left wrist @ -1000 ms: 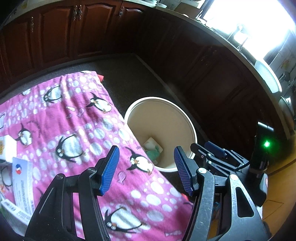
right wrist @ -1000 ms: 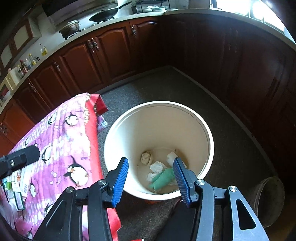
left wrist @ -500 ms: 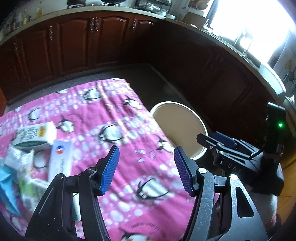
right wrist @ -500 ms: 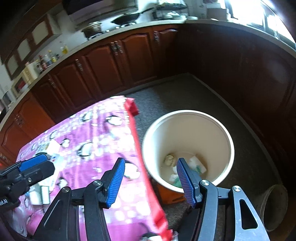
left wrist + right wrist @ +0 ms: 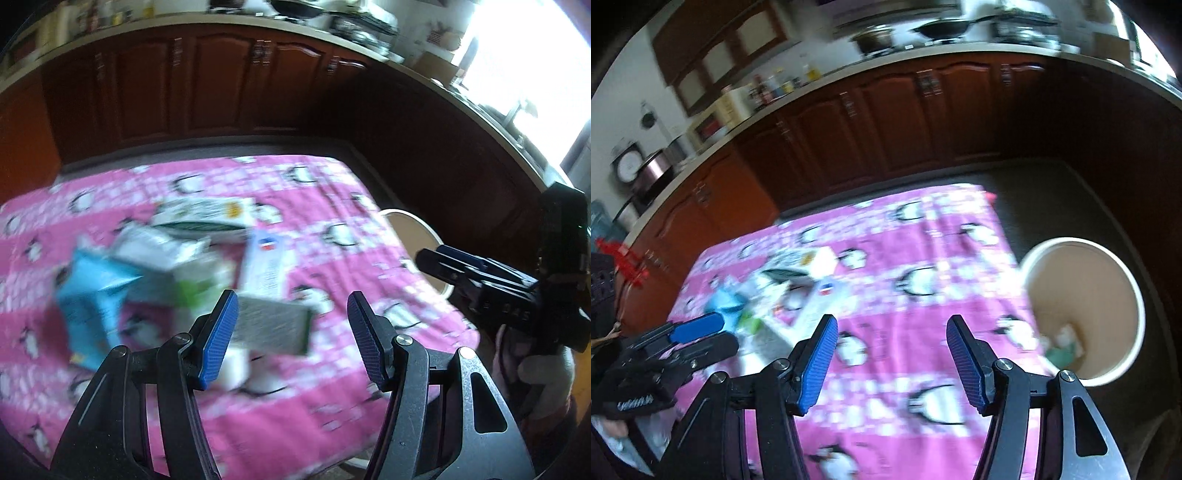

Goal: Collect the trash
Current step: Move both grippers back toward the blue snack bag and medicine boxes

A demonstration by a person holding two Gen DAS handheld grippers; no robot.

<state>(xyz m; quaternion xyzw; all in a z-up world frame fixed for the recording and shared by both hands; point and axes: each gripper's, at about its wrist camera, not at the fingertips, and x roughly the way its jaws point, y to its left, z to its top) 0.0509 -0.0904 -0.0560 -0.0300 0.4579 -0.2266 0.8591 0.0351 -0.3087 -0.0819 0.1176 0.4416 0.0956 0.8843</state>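
A heap of trash lies on the pink penguin cloth [image 5: 332, 192]: a blue carton [image 5: 92, 295], a white and green box [image 5: 207, 218], a long white box [image 5: 264, 266] and a grey-green box [image 5: 273, 325]. The heap also shows in the right wrist view [image 5: 783, 291], blurred. My left gripper [image 5: 291, 332] is open and empty above the heap's near edge. My right gripper [image 5: 890, 358] is open and empty over the cloth, right of the heap. The white bin [image 5: 1137, 295] stands on the floor to the right, with crumpled trash [image 5: 1063, 343] inside.
Dark wooden cabinets [image 5: 894, 118] run along the back and right under a counter with pans. The bin's rim [image 5: 413, 218] peeks past the table's right edge. Grey floor [image 5: 1052, 184] lies between table and cabinets. The right gripper appears at the right in the left view [image 5: 480, 273].
Both grippers have swung left, away from the bin and over the table. The trash heap has come in front of the left gripper. Both stay open.
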